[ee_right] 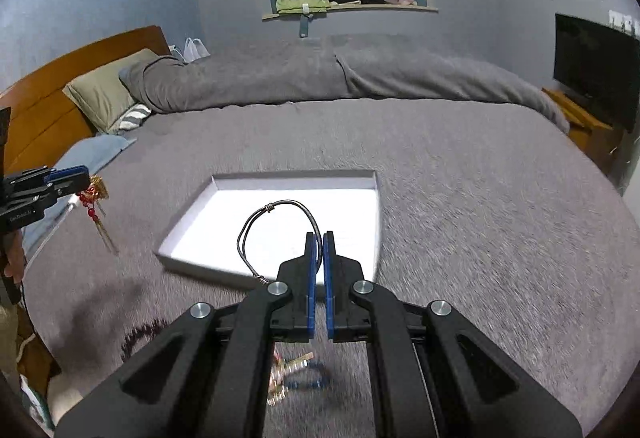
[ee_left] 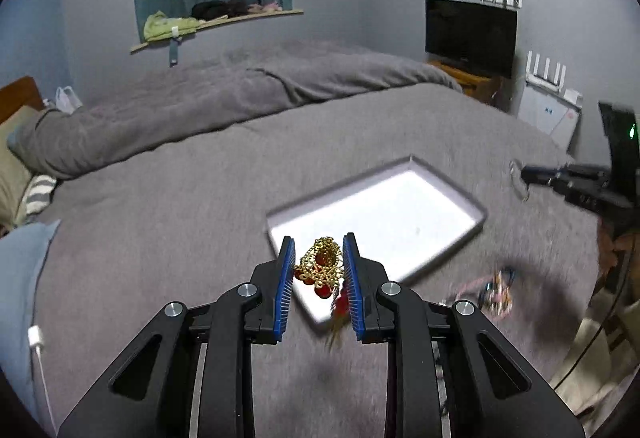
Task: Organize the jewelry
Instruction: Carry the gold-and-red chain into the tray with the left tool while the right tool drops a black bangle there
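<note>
My left gripper point(ee_left: 319, 244) is shut on a gold chain piece with red beads point(ee_left: 322, 266), held over the near corner of the white shallow tray point(ee_left: 460, 194). It also shows at the left of the right wrist view point(ee_right: 94, 194). My right gripper point(ee_right: 319, 236) is shut on a dark wire bangle point(ee_right: 256, 222), which hangs above the tray point(ee_right: 296, 182). From the left wrist view the right gripper point(ee_left: 524, 174) holds the bangle point(ee_left: 518, 182) to the right of the tray. A small pile of mixed jewelry point(ee_left: 494, 288) lies on the grey bed cover, also under the right gripper point(ee_right: 296, 378).
The grey bed cover point(ee_right: 460, 178) spreads all around the tray. A rolled duvet point(ee_right: 320, 78), pillows point(ee_right: 104, 90) and a wooden headboard point(ee_right: 48, 94) lie at the back left. A TV point(ee_right: 596, 66) on a wooden stand is at the right. A white cable point(ee_left: 38, 350) lies at the left edge.
</note>
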Tool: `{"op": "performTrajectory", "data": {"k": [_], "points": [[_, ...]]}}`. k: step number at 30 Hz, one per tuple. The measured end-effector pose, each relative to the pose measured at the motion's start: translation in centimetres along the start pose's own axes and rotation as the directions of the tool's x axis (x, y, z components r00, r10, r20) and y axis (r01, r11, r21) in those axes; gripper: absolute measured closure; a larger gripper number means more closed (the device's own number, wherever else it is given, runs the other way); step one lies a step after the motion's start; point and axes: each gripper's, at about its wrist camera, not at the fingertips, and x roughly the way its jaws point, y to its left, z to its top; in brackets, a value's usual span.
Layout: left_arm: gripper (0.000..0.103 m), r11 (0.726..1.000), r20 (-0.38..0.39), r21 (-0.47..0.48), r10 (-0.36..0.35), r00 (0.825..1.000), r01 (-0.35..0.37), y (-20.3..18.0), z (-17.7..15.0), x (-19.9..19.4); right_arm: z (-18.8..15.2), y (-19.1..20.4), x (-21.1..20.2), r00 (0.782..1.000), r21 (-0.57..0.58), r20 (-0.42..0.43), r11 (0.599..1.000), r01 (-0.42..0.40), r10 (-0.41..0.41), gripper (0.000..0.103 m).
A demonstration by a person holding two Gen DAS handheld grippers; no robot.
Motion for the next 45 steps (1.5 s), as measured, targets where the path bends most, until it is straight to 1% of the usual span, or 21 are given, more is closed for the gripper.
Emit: {"op": "performTrajectory", "data": {"k": [3,6,9,11,15,19,25,30,31,32,33,34,35,36,37,38,39,40,41,43,45], "points": [[0.077,1.0,0.004,-0.002,-0.012,1.0,0.012,0.0,2.7,2.0,1.5,-0.9,2.8,1.0,0.025,-0.023,1.0,0.004,-0.004,0.1],[0.077,1.0,0.004,0.018,0.015,1.0,-0.015,-0.6,5.2,5.0,2.2,-1.5,5.6,0.999,0.037,-0.051,0.999,0.015,-0.013,0.1],[0.077,1.0,-0.016,0.016,0.014,1.0,-0.014,-1.0,6.6,8.5,3.0,-1.8,8.9,0.996,0.042,-0.082,0.999,0.031,-0.028,0.1],[0.077,1.0,-0.049,0.008,0.02,0.999,-0.02,-1.2,6.9,11.6,3.3,-2.3,11.1,0.993,0.059,-0.111,0.998,0.033,-0.026,0.1],[0.077,0.999,-0.127,-0.015,0.028,0.992,-0.03,-1.3,6.4,17.3,3.7,-3.0,15.7,0.983,0.077,-0.176,0.995,0.059,-0.045,0.1],[0.077,0.997,-0.214,-0.061,0.028,0.976,-0.042,-0.1,4.7,21.9,3.7,-2.8,18.8,0.97,0.063,-0.235,0.994,0.085,-0.068,0.1],[0.077,0.993,-0.289,-0.086,0.046,0.956,-0.074,1.9,2.6,24.4,3.0,-2.3,21.3,0.947,0.038,-0.3,0.99,0.133,-0.115,0.1],[0.076,0.99,-0.339,-0.09,0.069,0.938,-0.105,2.7,1.4,25.6,3.1,-1.6,21.5,0.947,0.02,-0.294,0.99,0.143,-0.131,0.099],[0.07,0.99,-0.344,-0.095,0.066,0.937,-0.105,2.8,1.3,25.7,3.1,-1.7,21.5,0.947,0.02,-0.293,0.99,0.143,-0.131,0.097],[0.065,0.989,-0.344,-0.102,0.065,0.937,-0.106,3.0,1.3,25.7,3.1,-1.7,21.4,0.948,0.024,-0.293,0.99,0.139,-0.126,0.091],[0.058,0.988,-0.339,-0.105,0.071,0.938,-0.113,3.0,1.3,25.6,3.2,-1.7,21.2,0.95,0.029,-0.289,0.991,0.132,-0.118,0.087],[0.053,0.987,-0.328,-0.11,0.073,0.942,-0.114,3.1,1.4,25.3,3.2,-1.7,20.8,0.953,0.032,-0.28,0.991,0.131,-0.117,0.078],[0.05,0.987,-0.318,-0.117,0.07,0.946,-0.112,3.1,1.4,25.0,3.3,-1.7,20.5,0.954,0.032,-0.274,0.99,0.135,-0.121,0.074],[0.044,0.986,-0.304,-0.124,0.065,0.95,-0.107,3.1,1.5,24.5,3.4,-1.6,20.0,0.957,0.037,-0.264,0.99,0.135,-0.12,0.072],[0.038,0.986,-0.29,-0.13,0.06,0.955,-0.101,3.0,1.6,24.1,3.5,-1.7,19.3,0.961,0.048,-0.251,0.991,0.129,-0.113,0.066],[0.036,0.986,-0.273,-0.133,0.058,0.96,-0.098,2.9,1.8,23.4,3.6,-1.8,18.5,0.965,0.056,-0.24,0.991,0.122,-0.106,0.057],[0.031,0.986,-0.261,-0.133,0.062,0.963,-0.1,2.8,1.9,22.8,3.7,-1.8,18.0,0.968,0.059,-0.231,0.991,0.116,-0.1,0.052],[0.026,0.986,-0.254,-0.131,0.068,0.965,-0.104,2.7,2.0,22.4,3.9,-1.7,16.9,0.973,0.063,-0.21,0.992,0.106,-0.091,0.043],[0.024,0.985,-0.242,-0.128,0.079,0.967,-0.113,2.5,2.3,21.8,4.1,-1.7,16.2,0.976,0.064,-0.197,0.993,0.103,-0.089,0.036],[0.017,0.982,-0.222,-0.124,0.113,0.969,-0.142,2.3,2.7,20.4,4.3,-1.6,14.4,0.983,0.072,-0.168,0.993,0.09,-0.077,0.029],[0.012,0.979,-0.201,-0.133,0.128,0.971,-0.156,2.2,3.0,19.2,4.5,-1.7,12.1,0.99,0.092,-0.126,0.993,0.075,-0.063,0.025]]}}
